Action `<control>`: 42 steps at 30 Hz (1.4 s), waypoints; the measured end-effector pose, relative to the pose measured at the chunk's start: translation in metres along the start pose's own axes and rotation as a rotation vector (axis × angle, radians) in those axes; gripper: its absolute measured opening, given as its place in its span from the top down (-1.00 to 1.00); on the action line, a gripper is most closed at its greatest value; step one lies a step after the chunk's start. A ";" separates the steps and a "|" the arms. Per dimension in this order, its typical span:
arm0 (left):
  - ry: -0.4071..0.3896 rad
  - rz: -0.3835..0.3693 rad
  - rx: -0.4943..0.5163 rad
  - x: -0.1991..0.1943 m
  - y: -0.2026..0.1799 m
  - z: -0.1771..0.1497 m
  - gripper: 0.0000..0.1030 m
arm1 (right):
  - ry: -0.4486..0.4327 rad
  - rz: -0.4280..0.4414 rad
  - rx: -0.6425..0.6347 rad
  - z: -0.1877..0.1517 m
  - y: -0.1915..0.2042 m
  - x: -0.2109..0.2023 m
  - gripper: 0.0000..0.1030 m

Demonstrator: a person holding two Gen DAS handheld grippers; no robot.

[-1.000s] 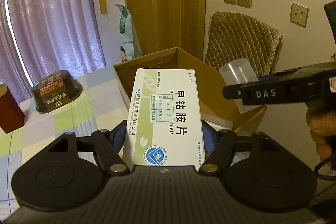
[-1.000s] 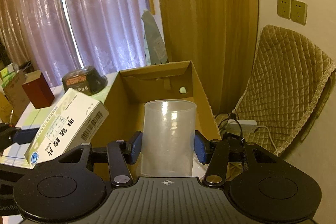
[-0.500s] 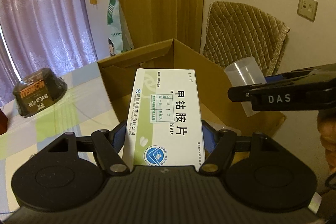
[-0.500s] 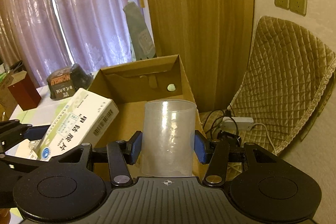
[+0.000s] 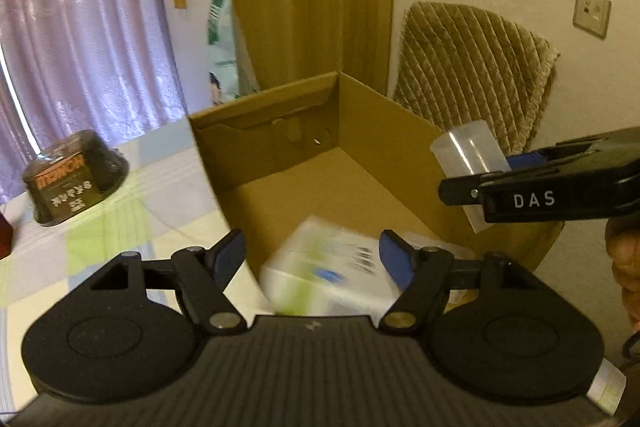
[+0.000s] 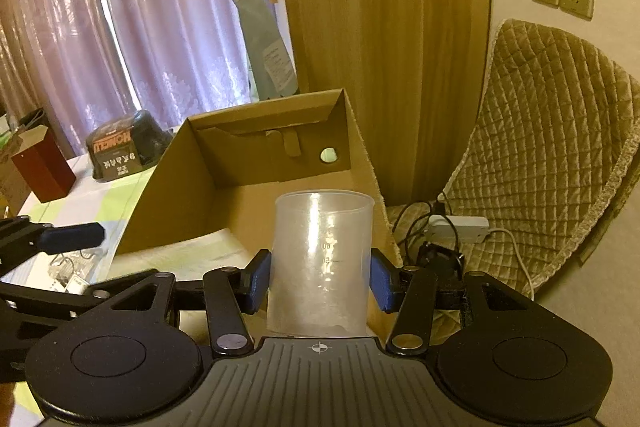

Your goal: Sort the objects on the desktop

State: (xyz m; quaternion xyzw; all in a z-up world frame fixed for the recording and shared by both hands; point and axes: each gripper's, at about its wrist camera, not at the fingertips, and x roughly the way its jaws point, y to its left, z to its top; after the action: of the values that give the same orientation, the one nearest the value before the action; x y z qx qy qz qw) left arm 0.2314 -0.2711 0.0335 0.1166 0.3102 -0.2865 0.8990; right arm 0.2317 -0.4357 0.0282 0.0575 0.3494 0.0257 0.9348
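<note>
A white and green medicine box (image 5: 328, 275), blurred by motion, lies loose and tilted in the open cardboard box (image 5: 280, 131), just below my left gripper (image 5: 312, 255). That gripper is open, and its blue pads (image 5: 230, 253) stand clear of the medicine box. My right gripper (image 6: 320, 275) is shut on a clear plastic measuring cup (image 6: 324, 239), held upright over the near right side of the cardboard box (image 6: 272, 163). The left wrist view has the cup (image 5: 468, 151) at the right, above the carton's right wall. One left finger (image 6: 72, 239) shows at the left of the right wrist view.
A black tub with orange lettering (image 5: 72, 179) and a dark red box (image 6: 40, 163) stand on the checked tablecloth (image 5: 100, 227) left of the carton. A quilted chair (image 6: 552, 131) is to the right, with a power strip and cables (image 6: 460, 227) on the floor.
My left gripper has opened and let go of the medicine box, which has dropped into the cardboard box. The right gripper still holds the cup and has edged closer to the carton.
</note>
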 end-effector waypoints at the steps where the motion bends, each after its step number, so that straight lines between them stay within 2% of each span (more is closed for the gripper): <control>1: -0.004 0.000 -0.008 -0.003 0.003 0.000 -0.36 | 0.001 0.001 -0.001 0.000 0.001 0.000 0.02; 13: -0.027 0.014 -0.036 -0.027 0.015 -0.005 -0.43 | 0.037 0.022 -0.022 0.001 0.014 0.013 0.01; 20: -0.014 0.014 -0.055 -0.029 0.019 -0.012 -0.45 | 0.073 0.052 -0.047 -0.001 0.023 0.026 0.00; 21: -0.012 0.014 -0.058 -0.030 0.019 -0.014 -0.49 | 0.067 0.052 -0.045 -0.002 0.023 0.026 -0.06; 22: -0.012 0.015 -0.058 -0.031 0.020 -0.016 -0.52 | 0.060 0.052 -0.043 -0.002 0.024 0.025 -0.46; 23: -0.010 0.016 -0.060 -0.032 0.020 -0.017 -0.53 | 0.049 0.051 -0.041 -0.002 0.024 0.024 -0.69; 24: -0.008 0.018 -0.065 -0.033 0.021 -0.019 -0.55 | 0.031 0.050 -0.038 -0.002 0.024 0.021 -0.80; 36: 0.016 0.063 -0.153 -0.064 0.031 -0.043 -0.96 | -0.032 0.058 0.007 0.004 0.024 -0.022 -0.80; 42: 0.037 0.074 -0.190 -0.090 0.030 -0.055 -0.98 | -0.041 0.075 0.037 -0.005 0.035 -0.058 -0.80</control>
State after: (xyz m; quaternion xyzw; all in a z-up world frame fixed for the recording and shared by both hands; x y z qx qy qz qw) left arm 0.1640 -0.1850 0.0477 0.0475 0.3481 -0.2199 0.9101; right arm 0.1846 -0.4053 0.0663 0.0882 0.3283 0.0532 0.9389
